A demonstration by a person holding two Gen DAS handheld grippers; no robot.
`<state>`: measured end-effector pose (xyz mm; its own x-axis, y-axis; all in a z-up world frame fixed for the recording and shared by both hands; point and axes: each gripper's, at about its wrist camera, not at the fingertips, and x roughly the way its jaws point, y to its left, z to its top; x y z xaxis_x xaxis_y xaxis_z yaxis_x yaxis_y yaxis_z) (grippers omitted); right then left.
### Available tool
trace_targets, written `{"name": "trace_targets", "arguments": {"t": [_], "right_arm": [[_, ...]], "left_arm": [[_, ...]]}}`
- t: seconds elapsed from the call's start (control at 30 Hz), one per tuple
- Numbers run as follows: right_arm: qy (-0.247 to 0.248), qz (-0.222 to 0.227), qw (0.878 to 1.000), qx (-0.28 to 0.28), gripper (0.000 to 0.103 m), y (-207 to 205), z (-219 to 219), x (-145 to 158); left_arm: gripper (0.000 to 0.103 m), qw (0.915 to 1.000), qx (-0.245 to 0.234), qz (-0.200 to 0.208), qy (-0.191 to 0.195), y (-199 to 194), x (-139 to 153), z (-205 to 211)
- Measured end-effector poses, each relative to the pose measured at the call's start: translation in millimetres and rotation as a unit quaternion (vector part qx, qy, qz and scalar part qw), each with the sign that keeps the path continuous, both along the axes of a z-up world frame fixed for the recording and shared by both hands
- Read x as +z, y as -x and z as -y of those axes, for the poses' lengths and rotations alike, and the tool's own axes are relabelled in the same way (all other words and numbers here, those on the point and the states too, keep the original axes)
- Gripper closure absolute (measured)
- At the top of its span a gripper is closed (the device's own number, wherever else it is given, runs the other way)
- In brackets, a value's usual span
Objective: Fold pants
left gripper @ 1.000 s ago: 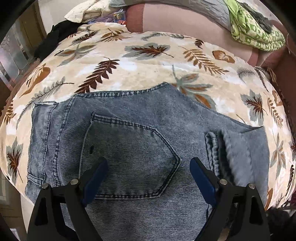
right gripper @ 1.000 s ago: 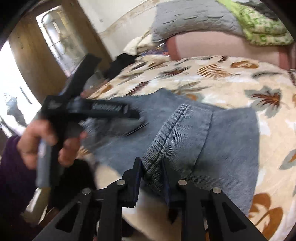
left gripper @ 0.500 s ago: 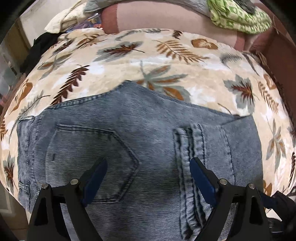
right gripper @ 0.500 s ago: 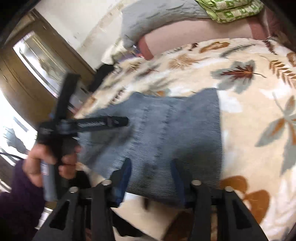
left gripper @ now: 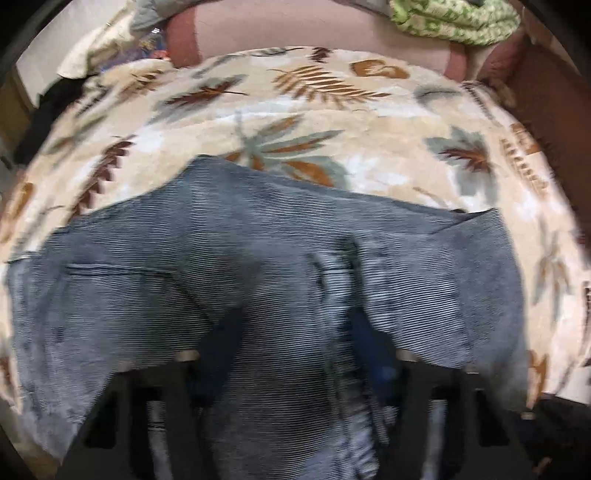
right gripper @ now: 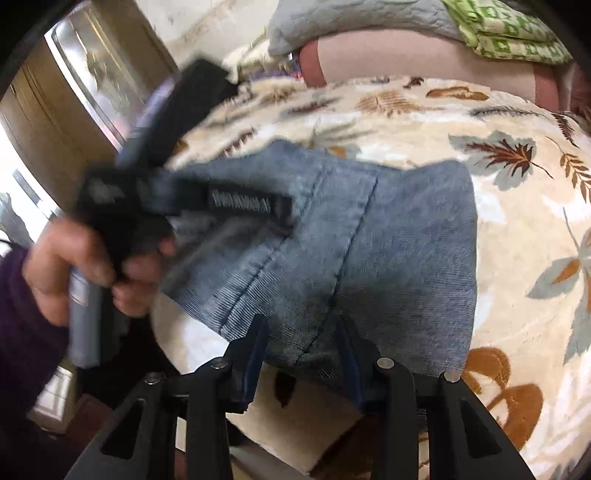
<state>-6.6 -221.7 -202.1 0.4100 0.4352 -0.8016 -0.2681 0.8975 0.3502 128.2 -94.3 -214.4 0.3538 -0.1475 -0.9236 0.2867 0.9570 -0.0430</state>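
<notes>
Two grippers worked at the near edge of the bed. From the right wrist view, the right gripper sat lowest in frame, its blue-padded jaws set moderately apart with the near hem of the pants lying between them; the pads stood either side of the denim without clearly pinching it. Just beyond and to its left, a hand in a dark purple sleeve gripped the handle of the left gripper, which reached over the jeans. From the left wrist view, blurred, the left gripper had just been closing, its jaws narrowed around a raised ridge of denim; whether they pressed it I cannot tell. The folded pants lay across the leaf-print blanket. Farther back were a pink bolster and a green patterned cloth.
</notes>
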Motion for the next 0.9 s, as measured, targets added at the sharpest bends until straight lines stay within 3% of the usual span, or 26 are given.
{"name": "trace_targets", "arguments": {"t": [0.1, 0.23, 0.37, 0.43, 0.57, 0.67, 0.77, 0.9], "right_arm": [[-0.008, -0.001, 1.0, -0.004, 0.061, 1, 3, 1], [-0.023, 0.018, 1.0, -0.001, 0.061, 5, 5, 8], [-0.007, 0.02, 1.0, 0.021, 0.061, 8, -8, 5], [0.016, 0.019, 0.999, 0.027, 0.06, 8, -15, 1], [0.015, 0.018, 0.999, 0.024, 0.059, 9, -15, 2], [0.017, 0.019, 0.999, 0.023, 0.059, 7, -16, 1], [0.019, 0.021, 0.999, 0.024, 0.059, 7, -16, 0], [0.019, 0.023, 0.999, 0.021, 0.059, 6, -16, 0]], "left_arm": [[0.058, 0.9999, -0.011, 0.002, 0.003, 0, -1, 5], [0.058, 0.9995, 0.016, -0.014, 0.021, -3, 1, -4], [0.054, 0.9985, 0.047, 0.002, -0.026, -12, 4, -14], [0.047, 0.998, 0.058, -0.003, -0.026, -15, 2, -18], [0.044, 0.9967, 0.035, 0.011, -0.073, -13, 0, -2], [0.045, 0.9968, 0.036, 0.009, -0.071, -16, 0, 2], [0.046, 0.9985, 0.029, 0.005, -0.047, -19, 2, 4], [0.065, 0.9994, 0.001, 0.013, -0.033, -18, 7, 17]]}}
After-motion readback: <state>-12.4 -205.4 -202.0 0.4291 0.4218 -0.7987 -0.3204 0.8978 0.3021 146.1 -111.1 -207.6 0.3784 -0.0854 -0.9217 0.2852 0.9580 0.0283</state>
